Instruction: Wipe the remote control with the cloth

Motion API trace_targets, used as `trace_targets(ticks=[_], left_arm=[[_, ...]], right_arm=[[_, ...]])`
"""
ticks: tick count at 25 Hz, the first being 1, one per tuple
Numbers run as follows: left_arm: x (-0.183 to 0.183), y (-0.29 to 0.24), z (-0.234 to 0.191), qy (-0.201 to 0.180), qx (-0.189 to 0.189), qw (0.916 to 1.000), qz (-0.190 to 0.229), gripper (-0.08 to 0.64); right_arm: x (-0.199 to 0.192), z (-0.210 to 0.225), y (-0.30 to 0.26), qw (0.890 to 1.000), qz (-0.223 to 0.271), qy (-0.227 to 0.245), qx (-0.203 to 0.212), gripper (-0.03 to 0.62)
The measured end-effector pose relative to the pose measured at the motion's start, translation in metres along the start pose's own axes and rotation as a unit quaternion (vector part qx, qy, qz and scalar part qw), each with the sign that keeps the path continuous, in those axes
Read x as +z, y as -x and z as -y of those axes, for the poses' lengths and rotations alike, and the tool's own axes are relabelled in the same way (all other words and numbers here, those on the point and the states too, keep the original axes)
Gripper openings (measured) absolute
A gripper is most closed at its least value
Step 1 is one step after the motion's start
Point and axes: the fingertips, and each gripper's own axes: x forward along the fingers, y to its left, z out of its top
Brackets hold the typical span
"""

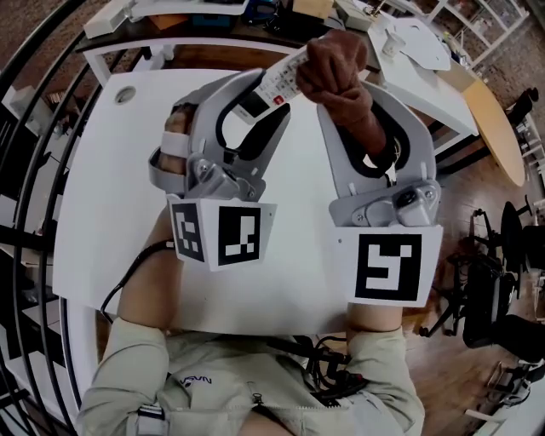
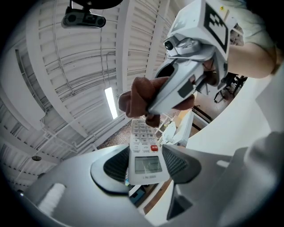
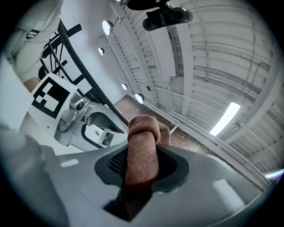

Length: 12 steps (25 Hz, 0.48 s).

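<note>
My left gripper [image 1: 255,106] is shut on a white remote control [image 1: 281,78] with a small screen and a red button, held above the white table [image 1: 102,204]. In the left gripper view the remote [image 2: 145,155] sits between the two pads, screen end nearest the camera. My right gripper [image 1: 345,94] is shut on a bunched brown cloth [image 1: 335,68], which presses against the far end of the remote. The left gripper view shows the cloth [image 2: 137,99] and the right gripper [image 2: 186,75] over the remote's buttons. The cloth [image 3: 144,150] fills the right jaws in the right gripper view, where the left gripper [image 3: 95,126] appears too.
Behind the table stand a desk with clutter [image 1: 196,13] and a white tray-like object [image 1: 413,38]. A black railing [image 1: 43,128] curves along the left. Office chair bases [image 1: 490,289] stand on the wooden floor at right.
</note>
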Motion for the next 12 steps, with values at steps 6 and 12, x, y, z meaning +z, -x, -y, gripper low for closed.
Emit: trace_targets(ticks=[6,12], left_arm=[[0.011,0.002,0.01,-0.026,0.0,0.9996,0.009,0.244],[0.014,0.002,0.015,-0.055,0.002,0.9984,0.008,0.244]], right_arm=[[-0.022,0.035,0.002,0.995,-0.028,0.004,-0.093,0.117],[-0.025,0.013,-0.009,0.998,-0.045,0.02,-0.041,0.117]])
